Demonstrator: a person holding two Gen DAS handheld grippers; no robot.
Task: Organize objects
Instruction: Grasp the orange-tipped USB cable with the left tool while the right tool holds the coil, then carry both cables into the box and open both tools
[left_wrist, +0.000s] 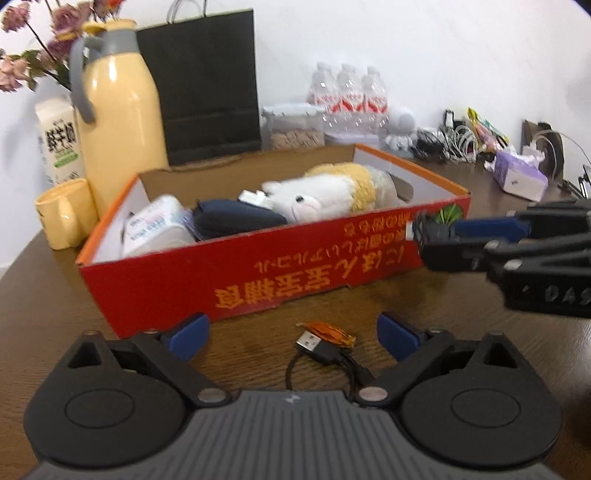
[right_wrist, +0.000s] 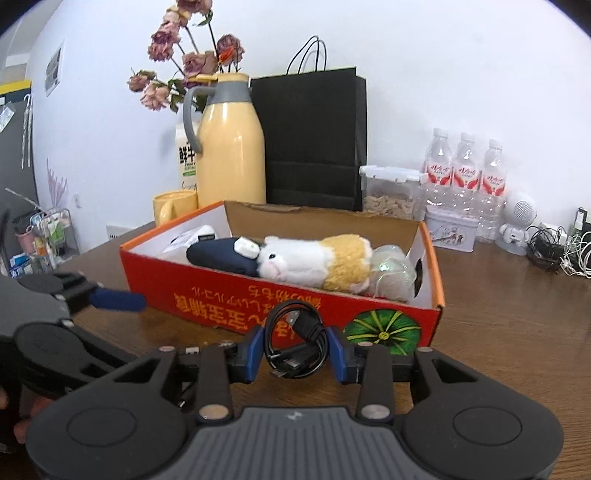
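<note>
Between right fingers (right_wrist: 257, 354), coiled cable (right_wrist: 295, 341) upright.

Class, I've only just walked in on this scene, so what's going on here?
A person is tidying a table with a handheld gripper in each hand. The right gripper is shut on a coiled black cable, held just in front of the red cardboard box, which already holds a plush toy and a dark pouch. The left gripper is open over a second USB cable and an orange wrapper lying on the table.
</note>
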